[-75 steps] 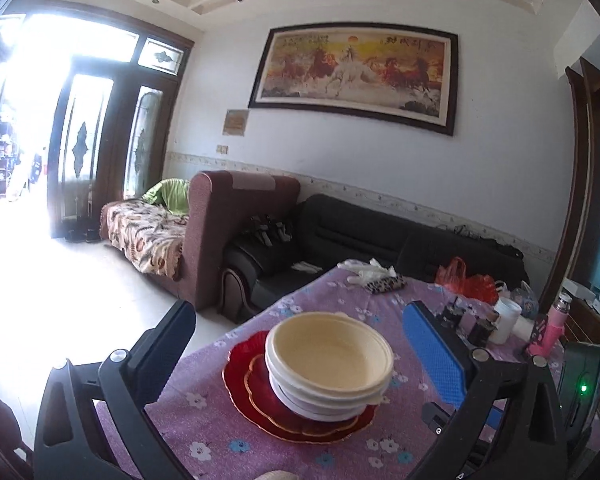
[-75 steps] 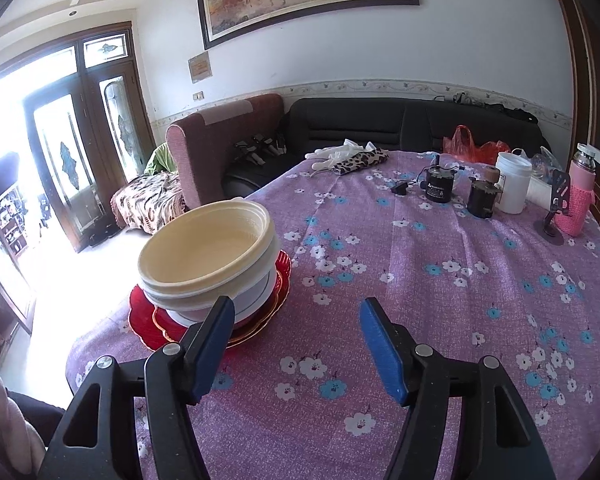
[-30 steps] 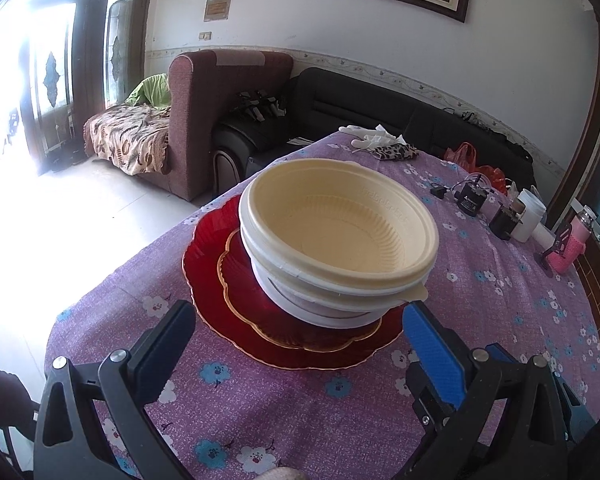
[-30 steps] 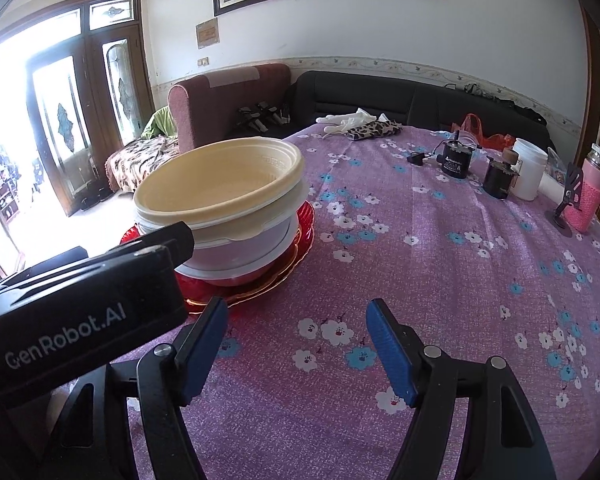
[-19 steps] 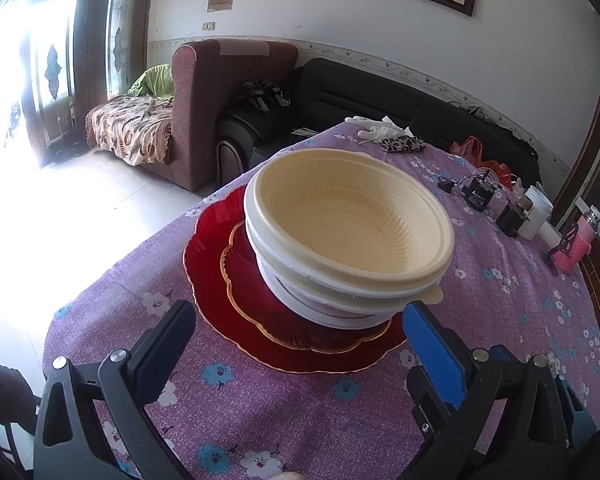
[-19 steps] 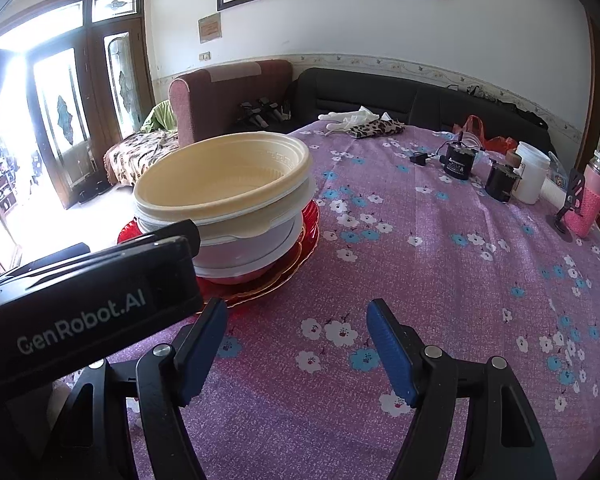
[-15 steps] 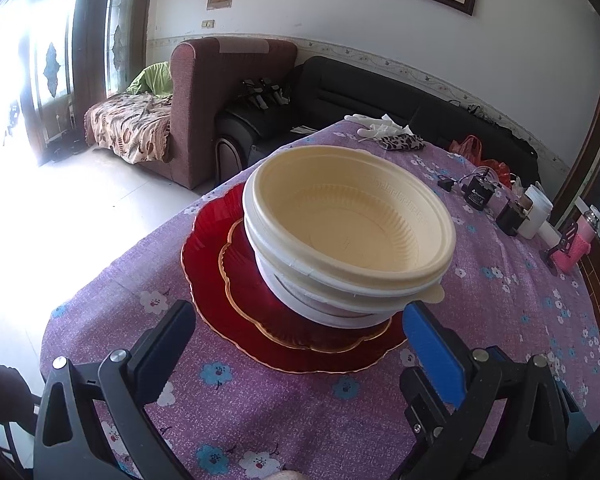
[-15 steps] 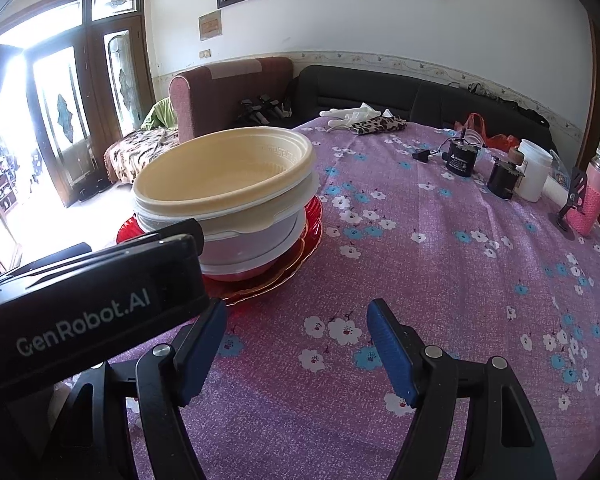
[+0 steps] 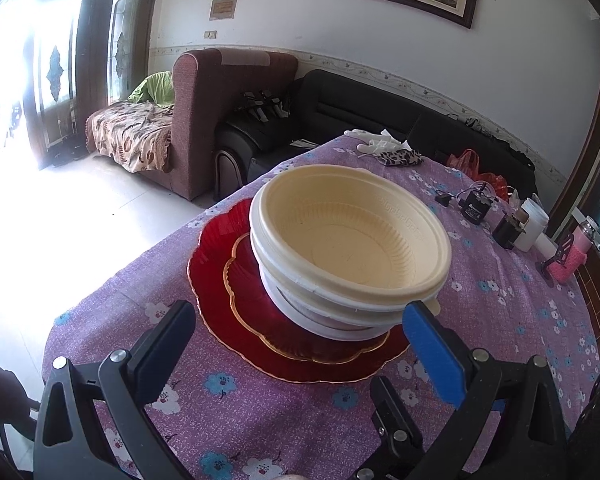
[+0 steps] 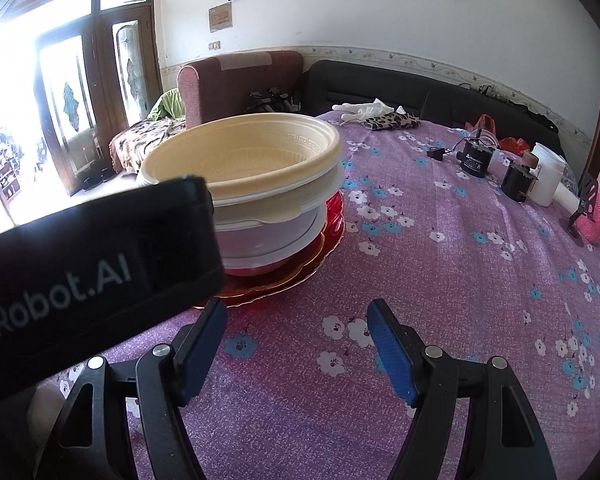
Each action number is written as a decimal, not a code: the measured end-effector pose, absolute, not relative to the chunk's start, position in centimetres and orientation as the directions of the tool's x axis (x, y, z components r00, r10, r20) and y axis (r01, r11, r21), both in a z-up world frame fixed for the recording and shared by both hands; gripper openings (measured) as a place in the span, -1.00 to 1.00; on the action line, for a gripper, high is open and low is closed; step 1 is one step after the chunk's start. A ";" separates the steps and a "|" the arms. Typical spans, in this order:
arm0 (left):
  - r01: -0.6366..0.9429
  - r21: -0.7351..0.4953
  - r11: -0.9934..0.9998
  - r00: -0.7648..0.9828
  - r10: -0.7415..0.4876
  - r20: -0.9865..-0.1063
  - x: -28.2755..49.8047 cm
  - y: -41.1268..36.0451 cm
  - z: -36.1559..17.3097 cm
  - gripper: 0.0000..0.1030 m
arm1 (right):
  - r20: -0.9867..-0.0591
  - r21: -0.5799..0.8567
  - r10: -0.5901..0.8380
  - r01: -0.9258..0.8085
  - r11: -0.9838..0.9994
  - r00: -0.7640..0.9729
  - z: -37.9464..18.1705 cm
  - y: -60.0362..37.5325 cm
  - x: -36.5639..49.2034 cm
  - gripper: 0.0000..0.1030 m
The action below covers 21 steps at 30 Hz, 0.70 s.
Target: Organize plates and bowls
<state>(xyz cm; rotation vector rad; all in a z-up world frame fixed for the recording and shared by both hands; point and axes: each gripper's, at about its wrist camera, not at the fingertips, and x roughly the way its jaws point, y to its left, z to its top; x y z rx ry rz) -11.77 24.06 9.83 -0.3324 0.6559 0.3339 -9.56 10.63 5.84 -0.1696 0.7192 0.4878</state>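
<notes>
Cream plastic bowls (image 9: 348, 240) stacked on 2 red scalloped plates (image 9: 236, 292).
Your left gripper (image 9: 296, 330) and right gripper (image 10: 296, 328) fingers gape, holding nothing.

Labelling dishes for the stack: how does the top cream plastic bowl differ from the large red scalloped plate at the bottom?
The cream plastic bowl is deep with ribbed walls; the large red scalloped plate is shallow and glossy. The bowl tops the stack, nested in whitish bowls; the plate lies on the purple floral tablecloth under a smaller red plate. The bowl's rim is a plain circle; the plate's is wavy and gold-edged. Both sit upright, ungripped.
</notes>
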 end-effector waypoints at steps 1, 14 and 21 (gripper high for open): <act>-0.403 -0.194 0.894 0.745 0.197 -0.638 -11.8 24.1 9.9 1.00 | -0.666 0.014 0.369 -0.484 0.875 0.649 5.9 10.7 -9.6 0.50; -0.415 -0.206 0.886 0.738 0.196 -0.646 -11.5 24.8 9.7 1.00 | -0.670 0.015 0.375 -0.493 0.870 0.640 5.7 11.4 -9.3 0.50; -0.432 -0.206 0.878 0.731 0.206 -0.651 -11.6 24.9 9.6 1.00 | -0.666 0.013 0.383 -0.504 0.863 0.639 5.8 11.5 -9.5 0.50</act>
